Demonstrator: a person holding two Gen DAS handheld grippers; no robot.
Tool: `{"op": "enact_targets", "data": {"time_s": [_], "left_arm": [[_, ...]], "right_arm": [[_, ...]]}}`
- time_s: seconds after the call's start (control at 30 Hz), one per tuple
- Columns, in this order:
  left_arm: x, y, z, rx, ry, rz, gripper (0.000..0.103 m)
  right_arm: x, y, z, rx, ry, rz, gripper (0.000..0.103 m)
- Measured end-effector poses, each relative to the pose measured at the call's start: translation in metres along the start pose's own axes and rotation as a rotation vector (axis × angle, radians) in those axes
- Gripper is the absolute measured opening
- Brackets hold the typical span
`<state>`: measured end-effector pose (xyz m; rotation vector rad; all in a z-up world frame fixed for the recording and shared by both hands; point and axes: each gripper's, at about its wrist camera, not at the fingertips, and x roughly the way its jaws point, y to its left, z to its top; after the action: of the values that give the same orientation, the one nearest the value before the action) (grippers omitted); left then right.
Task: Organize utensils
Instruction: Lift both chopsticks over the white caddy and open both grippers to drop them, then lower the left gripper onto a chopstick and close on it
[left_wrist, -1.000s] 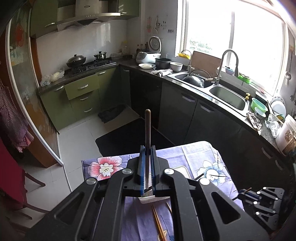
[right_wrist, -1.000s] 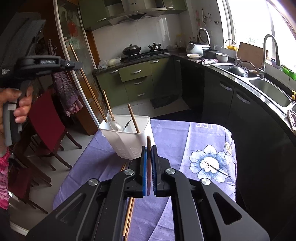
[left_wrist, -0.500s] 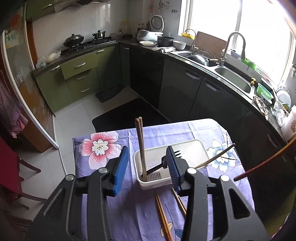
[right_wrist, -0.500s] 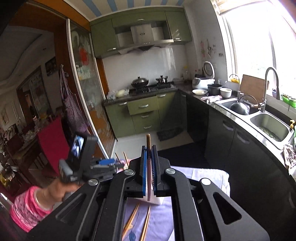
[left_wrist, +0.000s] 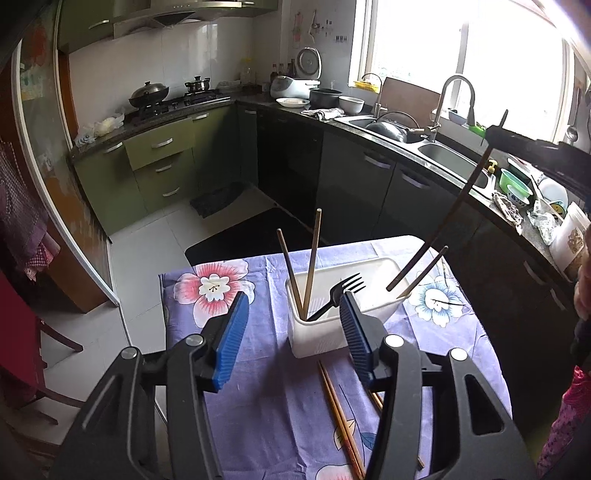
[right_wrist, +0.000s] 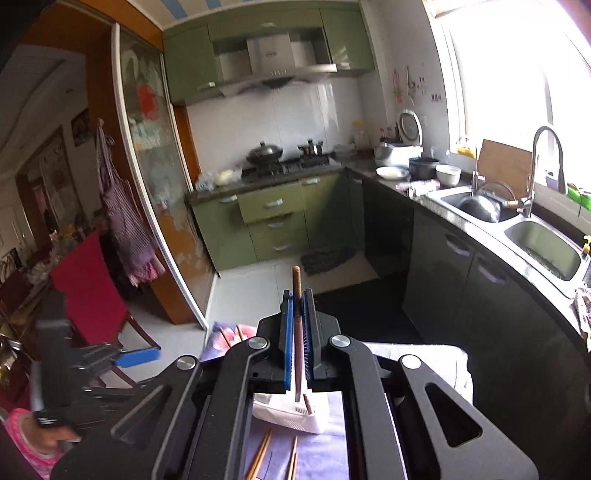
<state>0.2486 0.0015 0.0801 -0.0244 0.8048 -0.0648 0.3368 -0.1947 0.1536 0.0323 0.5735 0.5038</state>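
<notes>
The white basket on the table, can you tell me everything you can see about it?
The white basket is a rectangular tub, seemingly plastic, with fine slots in its floor. It stands upright on the purple flowered tablecloth. Two wooden chopsticks lean in its near left corner beside a black fork, and another stick rests over its right rim. More chopsticks lie on the cloth in front.

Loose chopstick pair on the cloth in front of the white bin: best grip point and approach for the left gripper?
Take the chopstick pair mid-shaft, coming straight down with the open left gripper. They lie flat and side by side on the tablecloth, so close across their width. The near ends run under the gripper body; the far ends almost meet the white bin.
</notes>
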Motion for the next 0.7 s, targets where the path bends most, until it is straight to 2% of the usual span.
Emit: {"op": "enact_targets", "data": {"time_s": [0.23,0.3,0.47,0.6,0.7], "left_arm": [[0.005,0.009,-0.011,-0.016,0.019,0.006,0.050],[0.007,0.010,-0.013,-0.020,0.026,0.004,0.052],[0.022,0.005,-0.028,-0.027,0.074,-0.022,0.052],[0.049,-0.005,-0.056,-0.026,0.150,-0.042,0.052],[0.078,-0.016,-0.081,-0.021,0.227,-0.047,0.052]], "right_arm": [[0.025,-0.011,-0.016,0.001,0.052,0.001,0.007],[0.018,-0.013,-0.018,-0.003,0.040,0.011,0.012],[-0.016,-0.015,-0.029,-0.004,-0.004,0.052,0.013],[-0.044,-0.018,-0.064,-0.021,-0.005,0.076,0.018],[-0.043,-0.024,-0.106,-0.028,0.060,0.066,0.018]]}}
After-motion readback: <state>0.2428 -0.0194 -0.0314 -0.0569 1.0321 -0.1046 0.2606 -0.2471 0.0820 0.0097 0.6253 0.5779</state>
